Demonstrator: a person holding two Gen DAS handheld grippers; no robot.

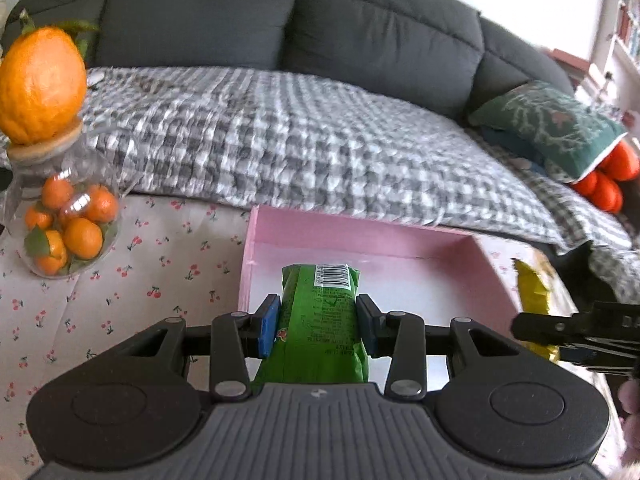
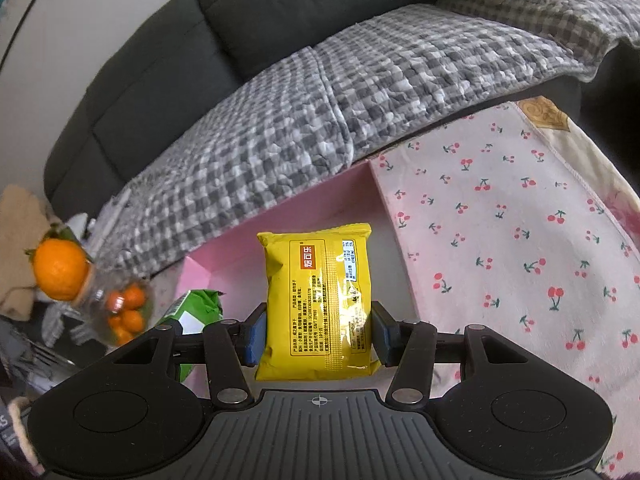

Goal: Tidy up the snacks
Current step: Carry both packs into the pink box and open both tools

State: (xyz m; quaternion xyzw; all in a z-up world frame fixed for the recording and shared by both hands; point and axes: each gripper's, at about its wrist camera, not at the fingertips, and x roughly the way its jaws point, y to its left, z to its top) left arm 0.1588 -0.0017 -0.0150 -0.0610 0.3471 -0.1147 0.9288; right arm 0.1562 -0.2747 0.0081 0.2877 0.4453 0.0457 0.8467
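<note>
The left gripper holds a green snack packet tight between its fingers above the pink tray ahead, while the right gripper clamps a yellow snack packet between its fingers, also over the tray on the cherry-print surface.
</note>
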